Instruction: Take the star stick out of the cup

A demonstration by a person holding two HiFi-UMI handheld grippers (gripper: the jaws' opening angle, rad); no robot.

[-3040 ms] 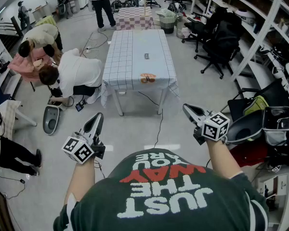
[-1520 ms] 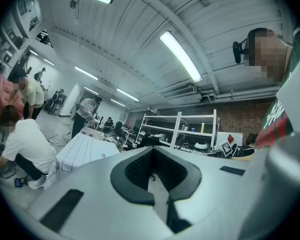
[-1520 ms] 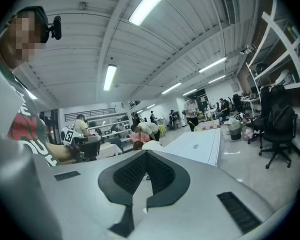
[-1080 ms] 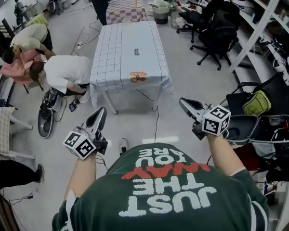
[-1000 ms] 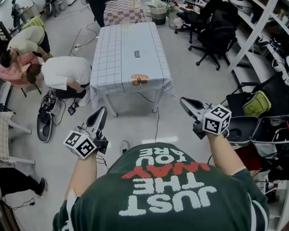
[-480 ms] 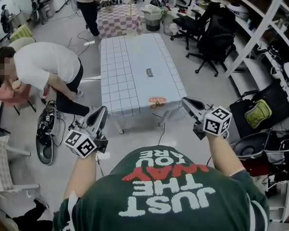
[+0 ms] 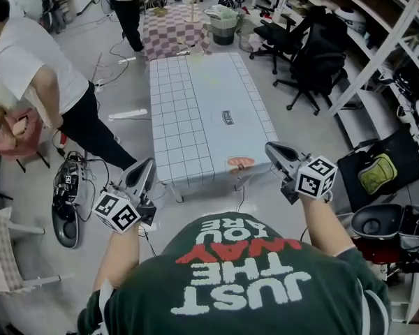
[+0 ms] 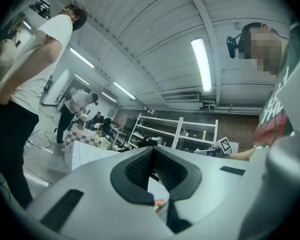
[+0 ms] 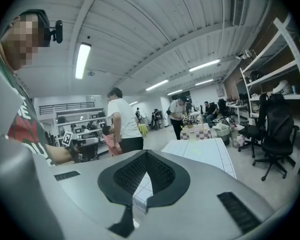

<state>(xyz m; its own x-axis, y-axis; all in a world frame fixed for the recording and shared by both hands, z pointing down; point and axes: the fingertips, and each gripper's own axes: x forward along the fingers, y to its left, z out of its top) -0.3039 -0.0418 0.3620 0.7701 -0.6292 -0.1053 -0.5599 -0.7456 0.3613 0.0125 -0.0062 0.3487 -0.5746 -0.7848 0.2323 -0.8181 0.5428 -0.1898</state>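
Observation:
A long table (image 7: 195, 110) with a pale grid cloth stands ahead of me on the floor. A small orange thing (image 7: 241, 163) sits at its near edge, and a small dark item (image 7: 228, 117) lies mid-table. Both are too small to identify, and I can make out neither cup nor star stick. My left gripper (image 7: 144, 167) is held in the air short of the table's near left corner, jaws together and empty. My right gripper (image 7: 272, 149) hovers just right of the orange thing, also shut and empty. In both gripper views the pads (image 8: 140, 170) (image 9: 132, 174) meet with nothing between them.
A person in a white shirt (image 7: 35, 68) stands at the left, beside a grey device (image 7: 66, 201) on the floor. Black office chairs (image 7: 314, 54) and shelving (image 7: 398, 47) line the right. A bag (image 7: 377, 173) lies at the right. A checked table (image 7: 171, 26) stands behind.
The table has come nearer and now lies just beyond both grippers. The person in white at the left has stood up from a crouch. Both grippers stay shut and level.

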